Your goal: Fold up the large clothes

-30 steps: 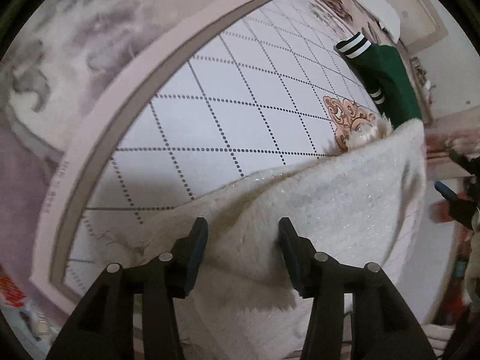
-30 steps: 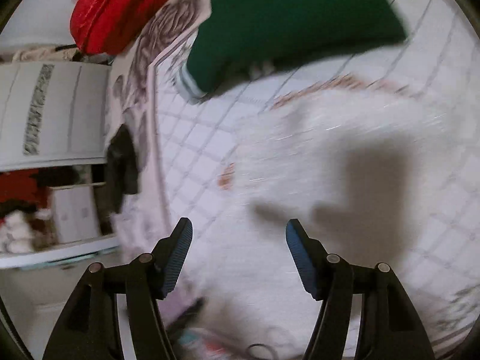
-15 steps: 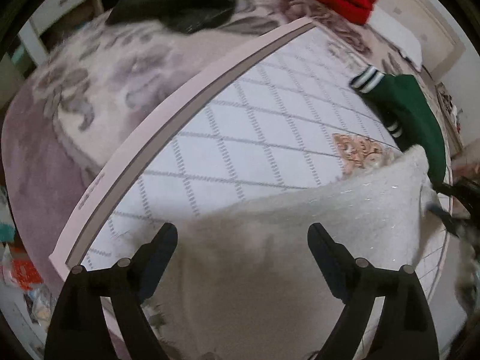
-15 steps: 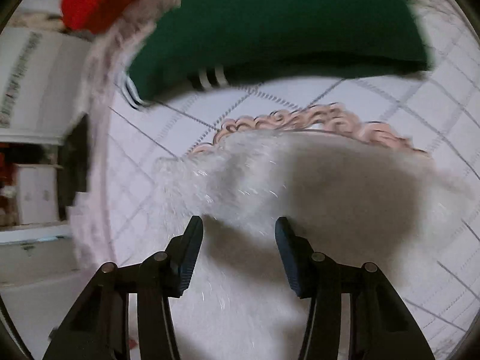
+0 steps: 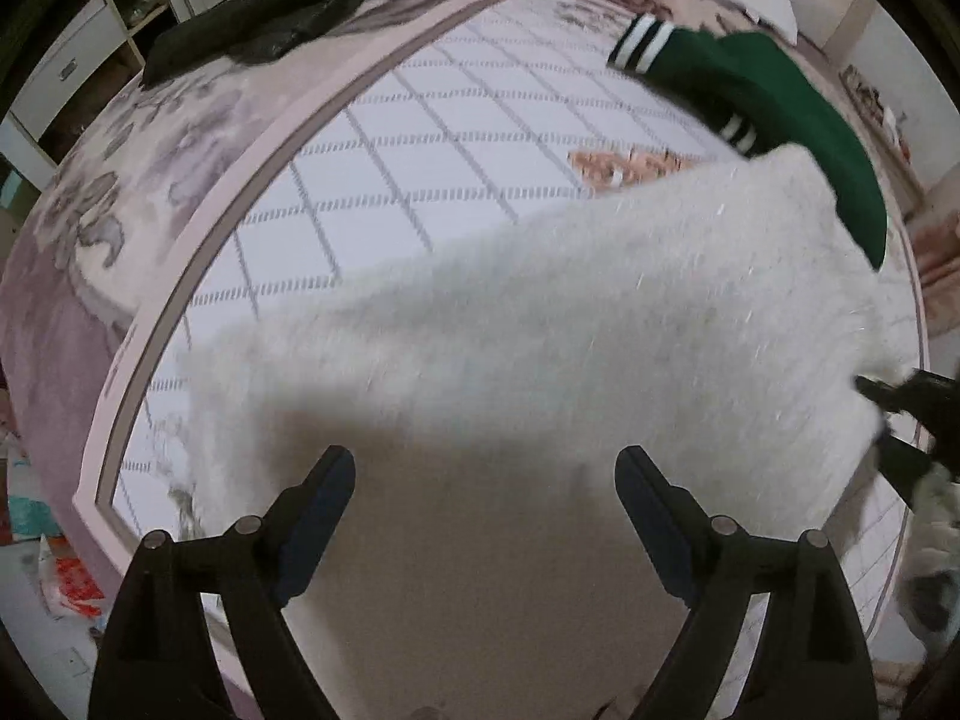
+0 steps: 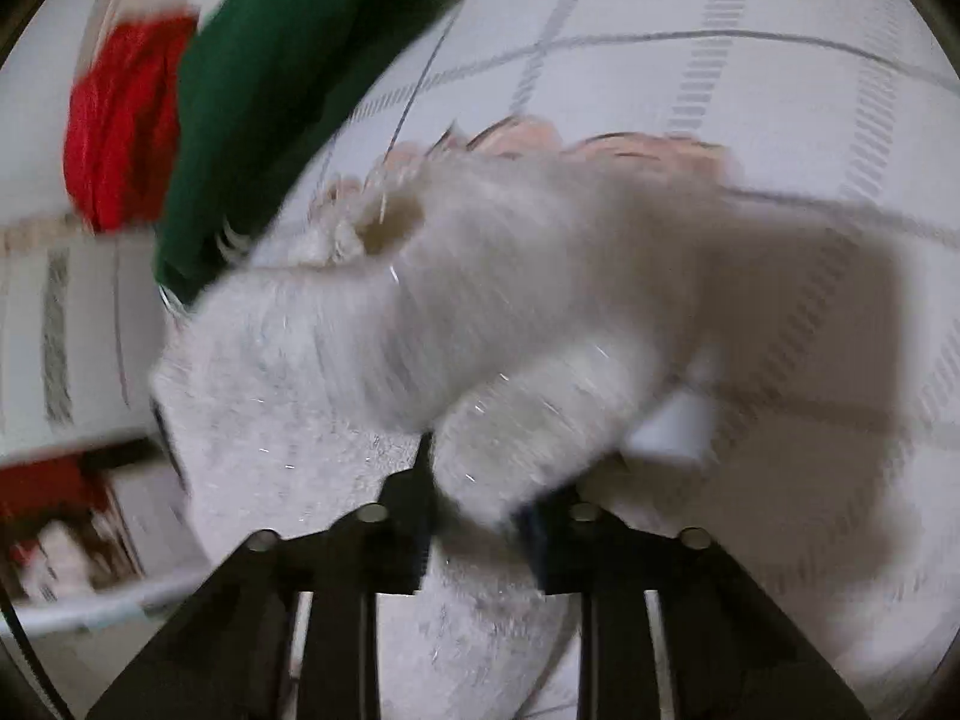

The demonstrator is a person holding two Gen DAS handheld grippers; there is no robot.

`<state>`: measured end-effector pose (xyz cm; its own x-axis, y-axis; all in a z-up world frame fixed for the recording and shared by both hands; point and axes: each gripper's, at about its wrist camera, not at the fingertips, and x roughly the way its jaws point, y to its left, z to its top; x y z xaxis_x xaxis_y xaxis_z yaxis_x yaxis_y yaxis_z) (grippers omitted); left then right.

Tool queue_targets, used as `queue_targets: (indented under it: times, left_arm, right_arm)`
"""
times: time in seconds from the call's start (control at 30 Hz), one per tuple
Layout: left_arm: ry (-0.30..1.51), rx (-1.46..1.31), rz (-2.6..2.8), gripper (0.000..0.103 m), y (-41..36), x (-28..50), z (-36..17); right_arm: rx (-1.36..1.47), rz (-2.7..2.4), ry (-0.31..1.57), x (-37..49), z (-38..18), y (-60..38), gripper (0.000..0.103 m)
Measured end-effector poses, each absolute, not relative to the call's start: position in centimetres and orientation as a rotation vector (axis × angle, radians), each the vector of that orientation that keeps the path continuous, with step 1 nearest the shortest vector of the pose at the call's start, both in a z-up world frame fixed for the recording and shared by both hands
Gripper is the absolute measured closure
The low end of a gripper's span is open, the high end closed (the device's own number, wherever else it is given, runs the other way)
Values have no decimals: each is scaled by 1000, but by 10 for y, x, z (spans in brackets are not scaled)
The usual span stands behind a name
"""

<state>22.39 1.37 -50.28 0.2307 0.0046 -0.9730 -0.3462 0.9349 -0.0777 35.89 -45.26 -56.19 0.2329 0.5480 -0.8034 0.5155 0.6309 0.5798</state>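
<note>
Two black two-finger grippers work over a fluffy white knitted garment [image 5: 540,330] that lies spread on a white bedcover quilted in a grey dotted diamond grid [image 5: 420,138], bordered by a pale pink band. The left gripper [image 5: 485,498] hovers above the near part of the garment with its jaws spread wide, having just been opening; nothing is pinched between them and the fabric only lies below. At the right edge of the garment, the right gripper [image 6: 474,504] has just been closing its jaws, and they are clenched on a bunched fold of the white knit, which bulges out between the fingers. Beyond the garment, on the far right, lies a dark green garment with white-striped cuffs [image 5: 768,96]. A crumpled black piece of clothing [image 5: 258,18] rests on the far left, on the floral mauve blanket [image 5: 90,210], and a red bundle of cloth [image 6: 120,120] sits at the far end.
</note>
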Motion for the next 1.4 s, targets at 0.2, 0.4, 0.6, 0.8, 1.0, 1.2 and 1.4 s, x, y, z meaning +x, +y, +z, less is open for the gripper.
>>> queue_targets:
  times: [0.2,0.4,0.6,0.8,1.0,1.2,1.4]
  left_arm:
    - [1422,-324,249,14,1,178,-509]
    - [1416,-362,225,14,-12,168,-500]
    - [1347,-361,217,14,-19,212,-502]
    - [1381,-386,216,14,-1,259,-550]
    - [1357,-234,124,0,-2,270,-566]
    - [1278,-164,203,0,-16,273,-570]
    - [1233,-247,284,5,5,259,-537]
  right_arm:
    - [996,-188,1514,238,-533,-484,83]
    - [605,-262,1677,190,-497,-485,74]
    - [350,-84,1494,236,-430,-412,74]
    - [281,214,1568,331,-488,-300,74]
    - [139,126,1769,388,-546,-260,75]
    - [214,212,1744,383,-543,-278,75]
    - [145,212,1650,365,-521,-273,75]
